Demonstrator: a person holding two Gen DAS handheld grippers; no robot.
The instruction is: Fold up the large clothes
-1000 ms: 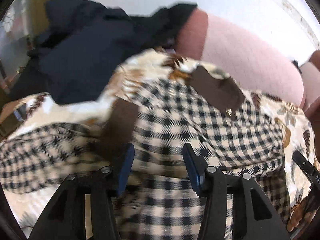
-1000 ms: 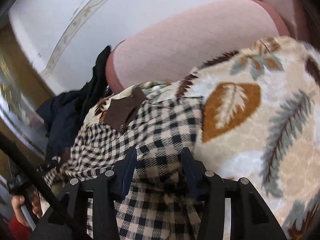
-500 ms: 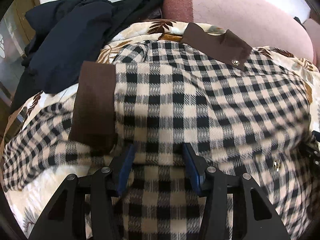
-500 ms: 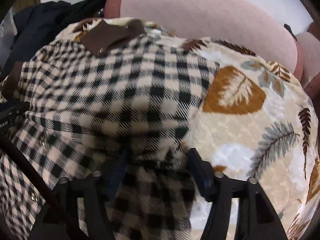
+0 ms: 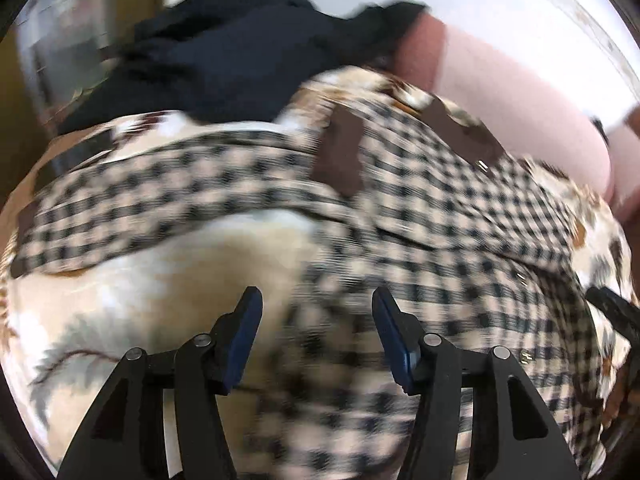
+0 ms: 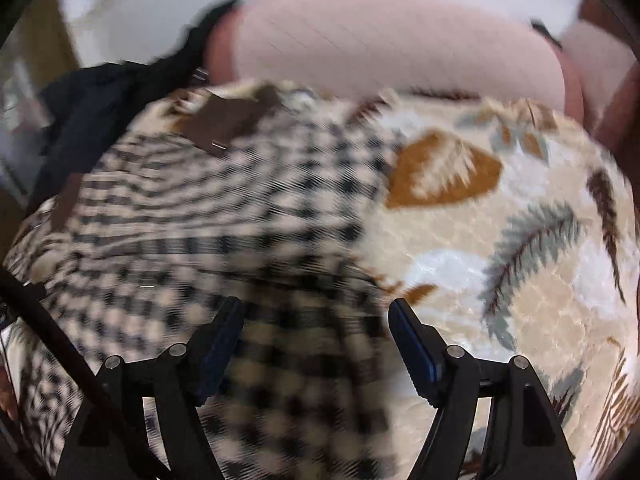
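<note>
While motion blur is smearing the left wrist view, the left gripper (image 5: 316,336) is standing with its jaws wide apart, gripping nothing, above the hem of the checked shirt (image 5: 420,216). That shirt is lying spread across the leaf-print blanket (image 5: 132,300), one sleeve stretching toward the blanket's left edge, its brown collar (image 5: 468,136) near the pink cushion (image 5: 516,100). A dark garment (image 5: 240,52) is lying at the far left corner.

Across the right wrist view, the right gripper (image 6: 316,344) is likewise spreading wide and holding nothing, hovering over the checked shirt (image 6: 224,216), whose right edge is lying on the leaf-print blanket (image 6: 520,240).
</note>
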